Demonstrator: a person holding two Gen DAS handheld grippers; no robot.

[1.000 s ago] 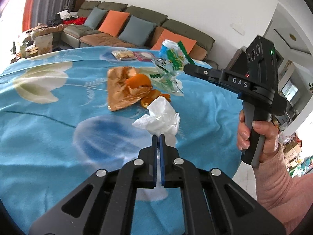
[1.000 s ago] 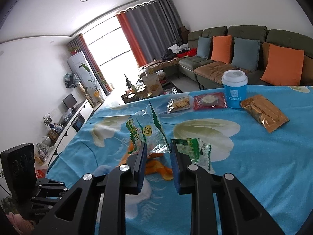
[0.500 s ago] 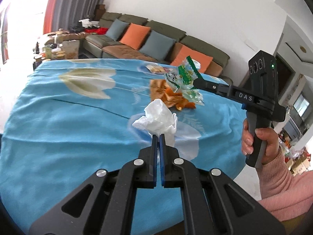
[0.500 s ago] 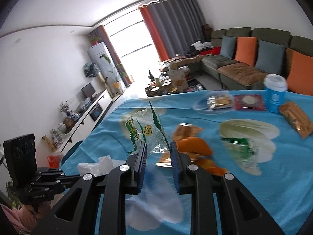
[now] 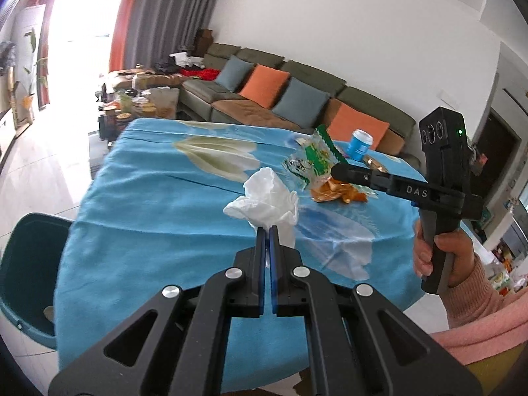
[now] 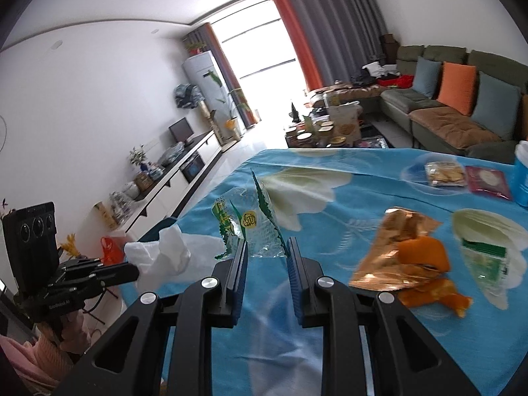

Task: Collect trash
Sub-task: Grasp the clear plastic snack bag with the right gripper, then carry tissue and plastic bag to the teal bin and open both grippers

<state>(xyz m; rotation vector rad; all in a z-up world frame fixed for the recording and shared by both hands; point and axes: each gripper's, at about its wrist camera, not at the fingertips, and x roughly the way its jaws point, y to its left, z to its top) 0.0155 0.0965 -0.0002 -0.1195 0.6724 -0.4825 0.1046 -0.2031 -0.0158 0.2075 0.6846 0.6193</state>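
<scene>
Left wrist view: the left gripper point(image 5: 267, 231), its jaws pressed together, pinches a crumpled white tissue point(image 5: 265, 199) above the near edge of the blue floral tablecloth point(image 5: 158, 204); a teal bin point(image 5: 28, 274) stands at far left. To the right, a hand point(image 5: 444, 257) holds the right gripper point(image 6: 266, 247), which clamps a clear green-printed wrapper point(image 6: 246, 227) aloft. Orange peel point(image 6: 425, 264) and a copper foil bag point(image 6: 392, 247) lie on the cloth.
</scene>
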